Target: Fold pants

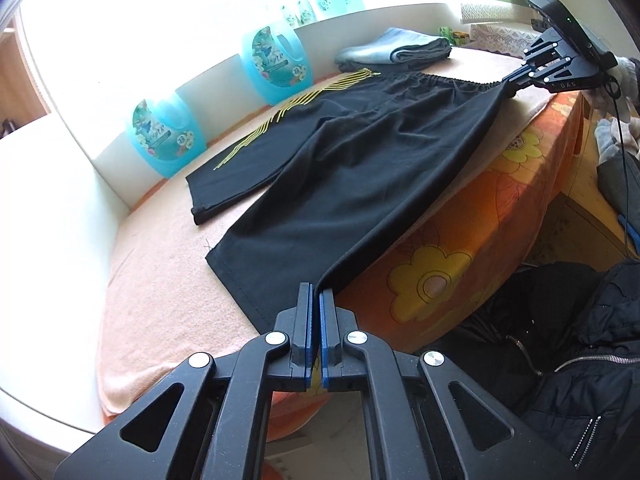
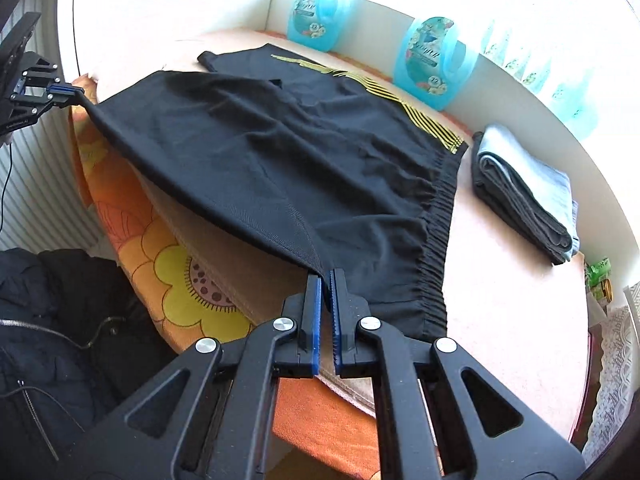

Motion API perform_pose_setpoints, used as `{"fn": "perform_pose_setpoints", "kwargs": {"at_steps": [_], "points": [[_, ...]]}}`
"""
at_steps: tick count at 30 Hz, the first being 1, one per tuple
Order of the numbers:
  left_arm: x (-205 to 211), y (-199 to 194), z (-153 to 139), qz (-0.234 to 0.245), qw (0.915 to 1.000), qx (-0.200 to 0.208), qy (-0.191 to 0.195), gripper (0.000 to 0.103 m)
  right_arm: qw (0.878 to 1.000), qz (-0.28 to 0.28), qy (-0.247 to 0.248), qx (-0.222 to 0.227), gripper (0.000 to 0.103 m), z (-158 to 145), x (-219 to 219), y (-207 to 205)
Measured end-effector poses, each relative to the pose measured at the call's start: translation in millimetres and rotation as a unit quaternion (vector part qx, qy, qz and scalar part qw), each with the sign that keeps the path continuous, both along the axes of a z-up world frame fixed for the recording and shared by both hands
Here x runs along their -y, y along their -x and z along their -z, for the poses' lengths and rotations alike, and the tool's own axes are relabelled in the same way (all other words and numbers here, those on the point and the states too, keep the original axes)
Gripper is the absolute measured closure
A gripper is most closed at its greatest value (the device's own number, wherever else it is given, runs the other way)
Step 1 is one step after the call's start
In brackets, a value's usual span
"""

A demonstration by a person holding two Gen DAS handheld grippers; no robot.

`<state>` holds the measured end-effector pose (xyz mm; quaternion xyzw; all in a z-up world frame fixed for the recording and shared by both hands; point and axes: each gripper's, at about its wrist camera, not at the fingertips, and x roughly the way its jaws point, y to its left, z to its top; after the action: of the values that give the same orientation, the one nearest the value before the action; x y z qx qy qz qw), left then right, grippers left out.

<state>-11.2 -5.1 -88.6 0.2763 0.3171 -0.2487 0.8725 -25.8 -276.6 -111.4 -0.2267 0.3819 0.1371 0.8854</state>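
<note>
Black pants (image 1: 344,168) with yellow side stripes lie spread on a peach towel (image 1: 160,280) over the table. My left gripper (image 1: 315,292) is shut on the near leg's hem corner. My right gripper (image 2: 325,280) is shut on the near waistband corner; it also shows in the left wrist view (image 1: 510,84). The near side edge of the pants (image 2: 240,160) is lifted taut between both grippers above the table's front edge. The left gripper shows in the right wrist view (image 2: 76,94). The far leg lies flat.
A stack of folded grey and blue garments (image 1: 394,52) (image 2: 524,196) sits past the waistband. Blue detergent bottles (image 1: 166,140) (image 2: 434,62) line the back wall. An orange flowered cloth (image 1: 440,264) hangs over the front edge. A dark jacket (image 1: 560,352) lies below.
</note>
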Motion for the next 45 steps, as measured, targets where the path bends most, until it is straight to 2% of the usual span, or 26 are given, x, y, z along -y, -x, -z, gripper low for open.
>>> {"fn": "perform_pose_setpoints", "kwargs": {"at_steps": [10,19,24,26,28,31,33,34,35,36,38,40,42,45], "points": [[0,-38,-39,-0.022,0.9977,0.054,0.036,0.101,0.997,0.054,0.012,0.061,0.100,-26,-7,-44],[-9,-117,-70,-0.059,0.9916,0.079,0.084,0.102,0.989,0.075,0.051,0.119,0.102,-66,-24,-108],[-10,-163,-82,-0.069,0.9893,0.097,0.084,0.102,0.988,0.068,0.057,0.129,0.102,-85,-28,-153],[-8,-180,-81,-0.065,0.9906,0.089,0.082,0.102,0.996,0.032,0.014,0.081,0.102,-85,-25,-168],[-9,-191,-74,-0.059,0.9924,0.070,0.083,0.102,0.998,0.031,-0.009,0.053,0.102,-79,-16,-175],[-13,-199,-57,-0.044,0.9951,0.032,0.083,0.102,0.998,0.002,-0.053,-0.021,0.099,-57,-4,-180],[-18,-205,-44,-0.040,0.9947,-0.006,0.095,0.102,0.997,-0.017,-0.061,-0.052,0.084,-40,-1,-177],[-21,-208,-38,-0.042,0.9939,-0.022,0.100,0.102,0.996,-0.024,-0.059,-0.062,0.063,-31,-1,-175],[-23,-212,-31,-0.045,0.9928,-0.044,0.102,0.098,0.996,-0.032,-0.057,-0.068,0.050,-24,-2,-173],[-25,-215,-24,-0.047,0.9911,-0.068,0.104,0.087,0.995,-0.038,-0.054,-0.076,0.048,-18,-3,-172],[-29,-220,-13,-0.053,0.9885,-0.091,0.108,0.076,0.994,-0.051,-0.048,-0.088,0.048,-7,-7,-169],[-31,-224,-3,-0.057,0.9865,-0.110,0.106,0.075,0.992,-0.064,-0.047,-0.095,0.048,-1,-9,-169],[-32,-231,6,-0.067,0.9838,-0.129,0.104,0.063,0.991,-0.066,-0.050,-0.102,0.048,5,-11,-171],[-29,-238,19,-0.075,0.9823,-0.143,0.094,0.060,0.990,-0.069,-0.051,-0.111,0.048,12,-13,-174]]}}
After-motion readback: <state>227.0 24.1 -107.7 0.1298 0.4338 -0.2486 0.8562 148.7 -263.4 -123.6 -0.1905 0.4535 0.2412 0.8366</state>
